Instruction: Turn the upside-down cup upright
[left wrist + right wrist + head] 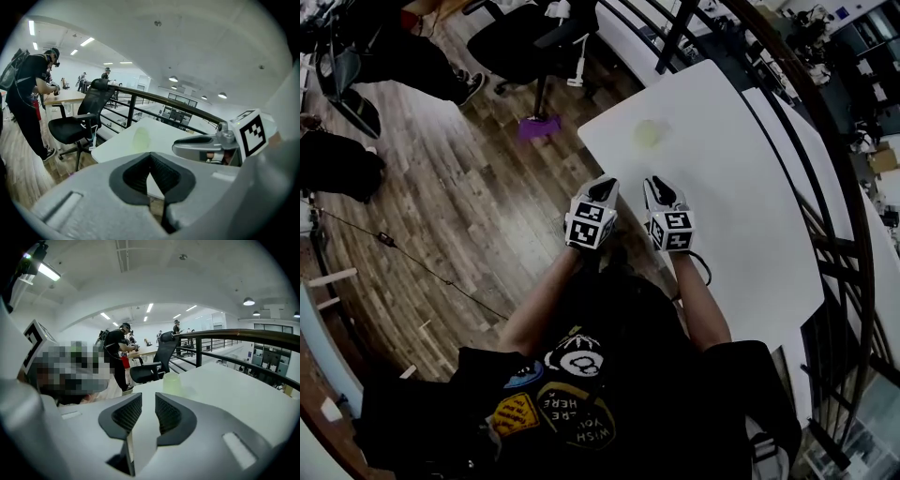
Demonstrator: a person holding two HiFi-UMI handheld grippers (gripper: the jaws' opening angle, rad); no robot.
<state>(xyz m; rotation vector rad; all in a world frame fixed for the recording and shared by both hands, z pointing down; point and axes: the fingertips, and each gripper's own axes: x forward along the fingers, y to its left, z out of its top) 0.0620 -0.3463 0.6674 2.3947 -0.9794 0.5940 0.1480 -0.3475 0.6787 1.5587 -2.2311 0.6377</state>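
Note:
A pale green translucent cup (649,134) stands on the white table (741,206), towards its far left corner. The left gripper view shows the cup (140,138) as a faint shape ahead, and in the right gripper view the cup (172,384) looks slightly narrower at the top. My left gripper (606,181) is over the table's near edge, short of the cup, with its pads together and nothing in them. Beside it, my right gripper (657,184) has a narrow gap between its pads (168,414) and holds nothing. Both point towards the cup.
A black office chair (534,37) stands beyond the table's left corner, with a purple object (539,127) on the wooden floor beside it. A dark railing (825,141) runs along the table's far and right sides. A person (33,89) stands at another desk.

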